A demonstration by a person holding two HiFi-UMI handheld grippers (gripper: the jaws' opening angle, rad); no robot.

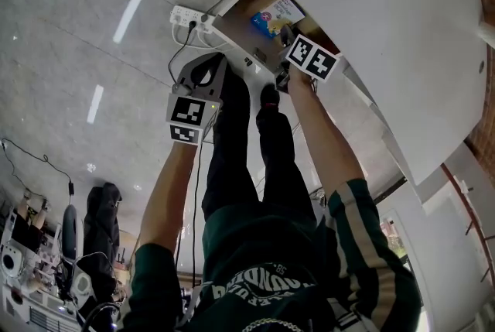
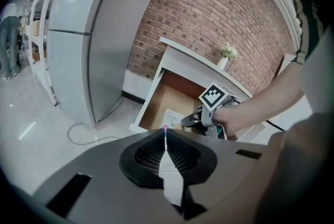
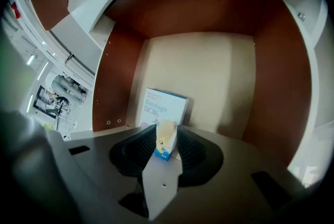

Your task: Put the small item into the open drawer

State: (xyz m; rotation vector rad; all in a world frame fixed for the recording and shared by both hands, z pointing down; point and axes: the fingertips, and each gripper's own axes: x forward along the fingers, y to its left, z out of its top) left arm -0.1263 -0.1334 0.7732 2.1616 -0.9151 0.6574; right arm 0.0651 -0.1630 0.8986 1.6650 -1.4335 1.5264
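Small item (image 3: 166,145): little yellow/blue carton, sitting upright between the jaws of the R gripper (image 3: 166,135). The jaws are closing on its two flat sides and are only as far apart as the carton is wide.

Item is hanging over the open drawer (image 3: 219,82), near the front edge, not yet touching the floor. It is partly covering a larger bandage box (image 3: 164,107) that is lying flat on the drawer floor just behind it.

Handling (judgement): prob. light, thin card, so crushable. Flat faces are giving good purchase, not slippery. Best hold is across the broad faces at mid-height w/ a gentle squeeze. Too much force would be denting the walls.

L gripper (image 2: 165,133): jaws together, nothing betw. them. It is hanging back from the drawer and looking toward it. R gripper is showing at the drawer front in the L gripper view.
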